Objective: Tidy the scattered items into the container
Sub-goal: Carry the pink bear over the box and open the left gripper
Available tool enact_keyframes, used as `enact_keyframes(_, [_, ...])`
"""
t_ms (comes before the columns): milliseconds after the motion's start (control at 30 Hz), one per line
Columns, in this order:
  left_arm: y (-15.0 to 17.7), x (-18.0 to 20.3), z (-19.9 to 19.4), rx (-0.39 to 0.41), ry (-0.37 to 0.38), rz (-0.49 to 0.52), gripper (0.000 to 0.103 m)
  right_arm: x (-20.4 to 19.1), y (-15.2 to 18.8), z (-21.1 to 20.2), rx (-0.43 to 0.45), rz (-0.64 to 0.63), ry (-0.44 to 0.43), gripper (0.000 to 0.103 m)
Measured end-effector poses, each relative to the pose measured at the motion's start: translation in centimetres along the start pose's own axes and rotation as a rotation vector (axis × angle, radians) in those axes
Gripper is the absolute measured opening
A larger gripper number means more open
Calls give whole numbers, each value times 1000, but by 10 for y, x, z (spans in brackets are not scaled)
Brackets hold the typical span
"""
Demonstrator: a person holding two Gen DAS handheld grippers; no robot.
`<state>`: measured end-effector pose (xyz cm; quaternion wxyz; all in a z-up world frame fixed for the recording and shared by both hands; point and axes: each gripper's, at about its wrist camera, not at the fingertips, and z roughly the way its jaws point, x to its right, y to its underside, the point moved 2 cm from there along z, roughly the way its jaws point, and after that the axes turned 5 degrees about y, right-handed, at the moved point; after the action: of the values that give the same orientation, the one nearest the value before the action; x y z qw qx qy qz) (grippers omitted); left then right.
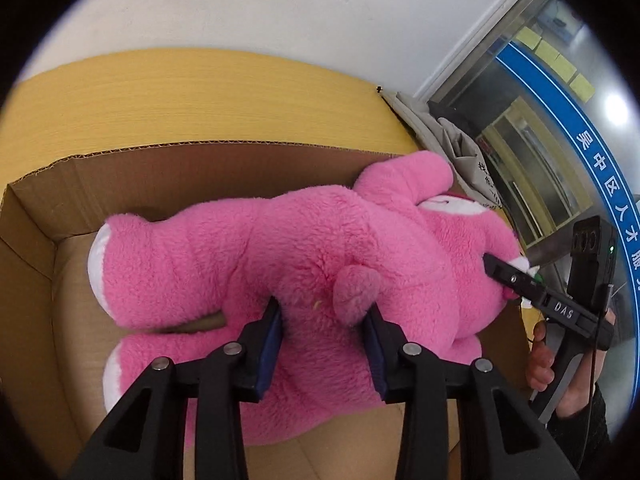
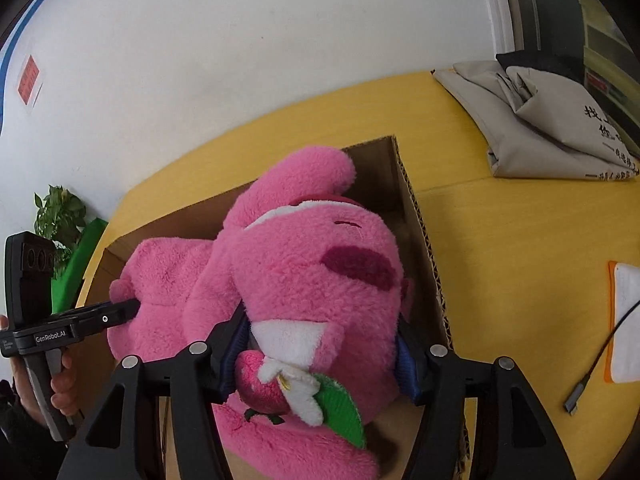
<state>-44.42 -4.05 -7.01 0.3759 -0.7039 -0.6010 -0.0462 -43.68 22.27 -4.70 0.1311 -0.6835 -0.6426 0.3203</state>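
Observation:
A pink plush bear [image 1: 280, 248] hangs lengthwise over the open cardboard box [image 1: 160, 176], its legs to the left in the left wrist view. My left gripper [image 1: 323, 342] is shut on the bear's back, with the small tail between the blue pads. In the right wrist view the bear's head [image 2: 300, 272] fills the centre, over the same box [image 2: 420, 240]. My right gripper [image 2: 318, 350] is shut on the head, just above the plush strawberry [image 2: 260, 384] at its chest. Each gripper shows in the other's view, with a hand on its handle.
The box stands on a yellow table [image 2: 520, 240] against a white wall. A folded grey bag [image 2: 540, 132] lies at the table's far right corner. A white cloth with an orange edge [image 2: 626, 320] and a cable [image 2: 600, 356] lie right of the box. A plant [image 2: 60, 212] stands beyond the table's left end.

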Motion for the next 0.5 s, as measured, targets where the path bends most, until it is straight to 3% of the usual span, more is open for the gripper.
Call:
enact_keyframes(300, [-1,-1,1,-8,-16,26,46,-19,12,-13,-16,-7,80,68])
enact_keyframes(400, [-1,0,-5,10,-42,13,59,-4,3,-2,-19,34,73,81])
enact_keyframes(500, [0,7,-23,26,-70,24,62,4,-3,-6,10,35,58,89])
